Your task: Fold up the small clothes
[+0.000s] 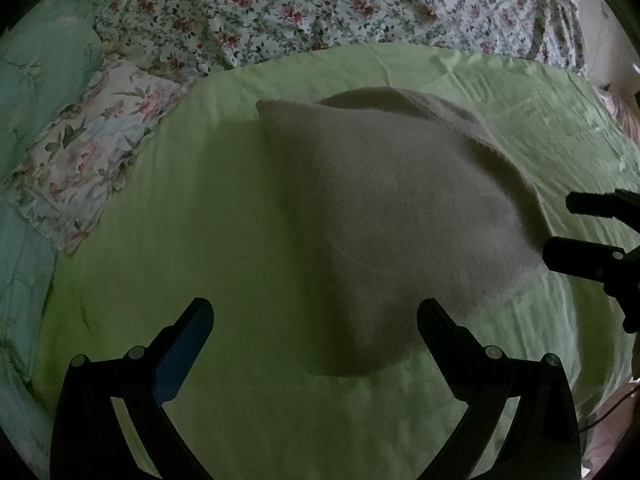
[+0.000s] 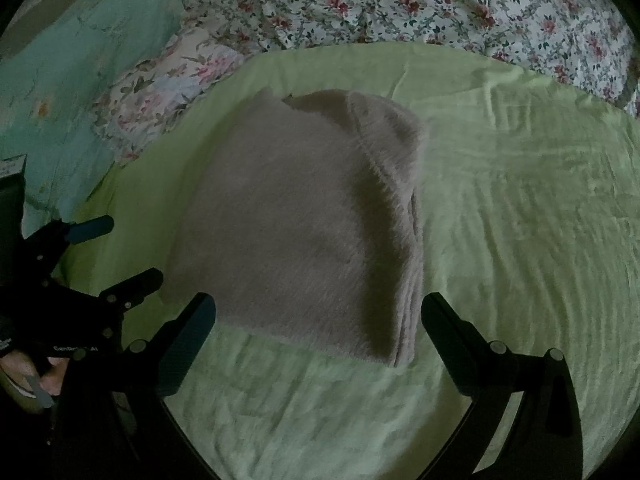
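Note:
A fuzzy beige garment (image 1: 384, 216) lies folded into a thick rectangle on the green sheet (image 1: 200, 208); it also shows in the right wrist view (image 2: 304, 224), with stacked layers along its right edge. My left gripper (image 1: 316, 320) is open and empty, just short of the garment's near corner. It appears at the left of the right wrist view (image 2: 120, 252), beside the garment's left edge. My right gripper (image 2: 318, 316) is open and empty, its jaws either side of the garment's near edge. It appears at the right edge of the left wrist view (image 1: 560, 228).
A floral quilt (image 2: 400, 0) lies across the back of the bed. A floral pillow (image 1: 88, 148) and mint green bedding (image 1: 36, 80) lie at the left. The green sheet stretches wide to the right of the garment (image 2: 520, 220).

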